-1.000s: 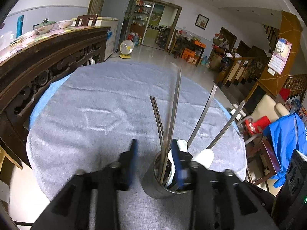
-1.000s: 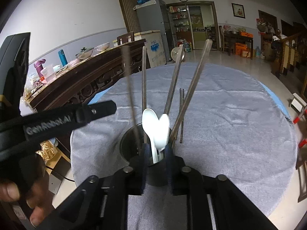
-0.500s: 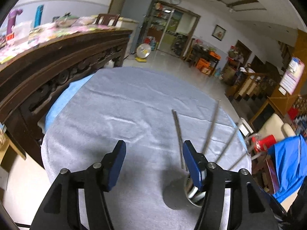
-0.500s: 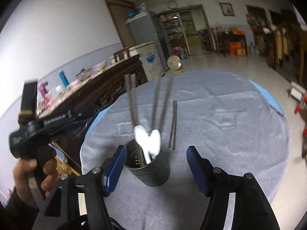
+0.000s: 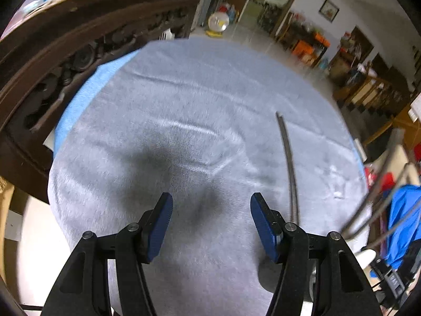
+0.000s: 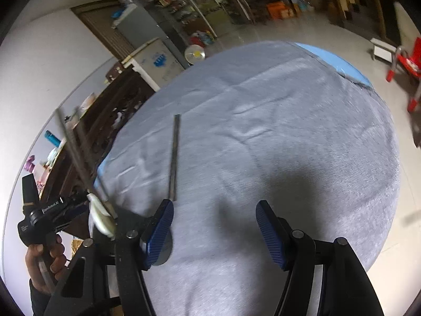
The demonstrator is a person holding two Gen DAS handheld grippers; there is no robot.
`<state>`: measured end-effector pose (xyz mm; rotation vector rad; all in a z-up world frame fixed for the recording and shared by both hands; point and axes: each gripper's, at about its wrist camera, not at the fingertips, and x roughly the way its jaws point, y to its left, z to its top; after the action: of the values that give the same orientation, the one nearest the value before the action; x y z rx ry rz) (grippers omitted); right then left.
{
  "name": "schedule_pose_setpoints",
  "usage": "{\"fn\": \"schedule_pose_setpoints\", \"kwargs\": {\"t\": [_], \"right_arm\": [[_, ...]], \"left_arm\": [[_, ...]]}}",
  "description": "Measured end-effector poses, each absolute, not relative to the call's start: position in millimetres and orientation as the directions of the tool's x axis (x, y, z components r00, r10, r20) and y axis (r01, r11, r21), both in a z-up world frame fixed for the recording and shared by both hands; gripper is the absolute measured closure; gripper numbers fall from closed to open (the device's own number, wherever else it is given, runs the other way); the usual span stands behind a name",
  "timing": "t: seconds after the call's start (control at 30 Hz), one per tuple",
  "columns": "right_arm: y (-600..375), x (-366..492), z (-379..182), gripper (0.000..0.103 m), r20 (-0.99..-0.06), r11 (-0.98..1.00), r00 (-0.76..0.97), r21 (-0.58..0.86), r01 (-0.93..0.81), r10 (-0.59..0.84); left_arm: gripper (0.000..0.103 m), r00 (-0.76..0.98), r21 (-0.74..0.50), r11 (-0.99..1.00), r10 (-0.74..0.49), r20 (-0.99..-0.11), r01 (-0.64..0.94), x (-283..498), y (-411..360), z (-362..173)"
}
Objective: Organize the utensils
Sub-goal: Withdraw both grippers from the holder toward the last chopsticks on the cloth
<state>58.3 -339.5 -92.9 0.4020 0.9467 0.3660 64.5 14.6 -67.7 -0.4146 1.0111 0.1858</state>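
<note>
A pair of dark chopsticks (image 5: 288, 163) (image 6: 174, 158) lies on the grey cloth. The dark utensil cup (image 5: 313, 276) (image 6: 131, 217) is mostly hidden behind a finger in each view. It holds blurred metal handles (image 5: 381, 210) (image 6: 76, 152) and white spoons (image 5: 368, 255) (image 6: 101, 216). My left gripper (image 5: 211, 210) is open over bare cloth, with the cup to its right. My right gripper (image 6: 213, 218) is open with nothing between its pads, and the cup is to its left. In the right wrist view a hand (image 6: 44, 263) holds the left gripper (image 6: 39, 223) beyond the cup.
The grey cloth (image 5: 184, 105) covers a round table with a blue edge (image 6: 339, 63). A dark carved wooden sideboard (image 5: 65, 39) stands close on the left. A red chair (image 6: 405, 63) and a blue garment (image 5: 405, 210) are on the right.
Both grippers opened and drew away from the cup: the left one went left, the right one went right. The cup slid from frame centre to the edges.
</note>
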Motion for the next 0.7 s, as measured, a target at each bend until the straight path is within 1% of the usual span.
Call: {"fn": "schedule_pose_setpoints", "kwargs": {"t": [0.17,0.7], "right_arm": [[-345,72,-101,0.034,-0.721,0.872,0.518,0.476,-0.113,0.46],[-323,132,-117,0.034,-0.77,0.884,0.443,0.444,-0.144,0.459]], "left_arm": [[0.041,0.477,-0.184,0.923,0.0,-0.879,-0.339,91,11,-77],[0.041,0.449,-0.095,0.952,0.049,-0.892,-0.291,134,-2,-90]]}}
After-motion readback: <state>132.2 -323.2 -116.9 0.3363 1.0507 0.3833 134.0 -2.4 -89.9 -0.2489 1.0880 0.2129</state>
